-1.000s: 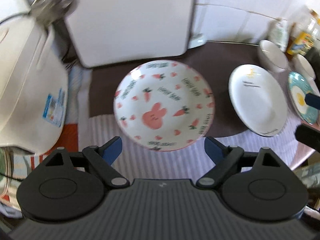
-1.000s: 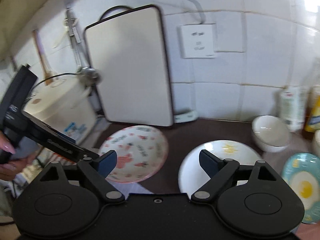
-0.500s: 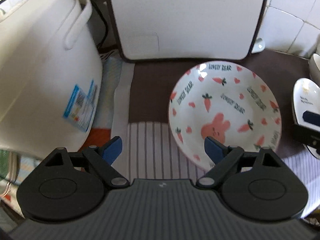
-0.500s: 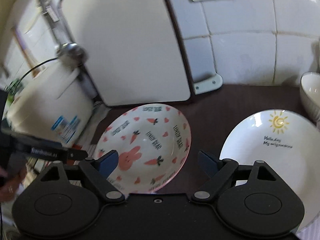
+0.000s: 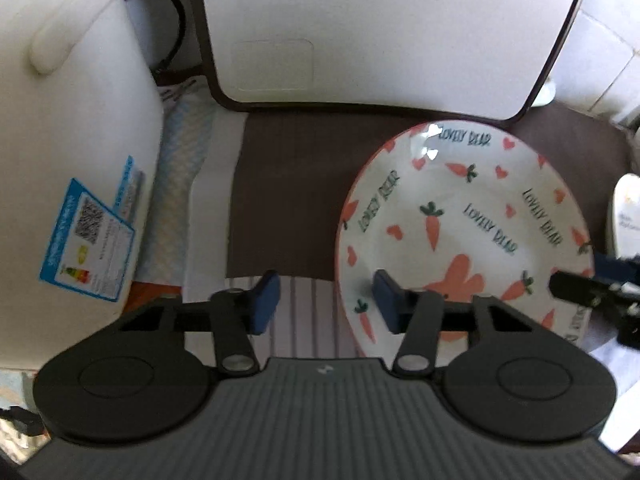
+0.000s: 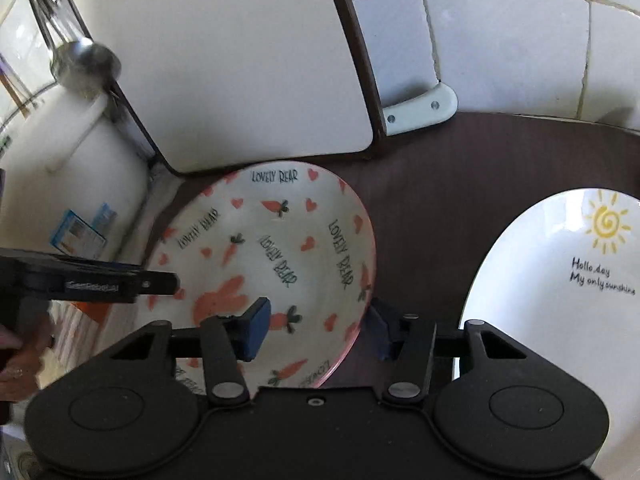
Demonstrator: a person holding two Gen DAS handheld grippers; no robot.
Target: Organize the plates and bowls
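A white plate with pink rabbit, carrots and hearts (image 5: 464, 232) lies on the dark counter; it also shows in the right wrist view (image 6: 276, 256). My left gripper (image 5: 326, 304) is open and straddles the plate's left rim, one finger over the plate, one outside. My right gripper (image 6: 320, 328) is open and straddles the plate's right rim the same way. A white plate with a yellow sun (image 6: 560, 292) lies to the right, and its edge shows in the left wrist view (image 5: 624, 212).
A white rice cooker (image 5: 68, 152) stands at the left. A white cutting board (image 5: 376, 28) leans against the tiled wall behind the plate. A striped cloth (image 5: 304, 320) lies under the plate's near edge. A metal ladle (image 6: 84, 60) hangs at the upper left.
Both grippers have moved in and down onto the rabbit plate from opposite sides. Their jaws have narrowed around its left and right rims.
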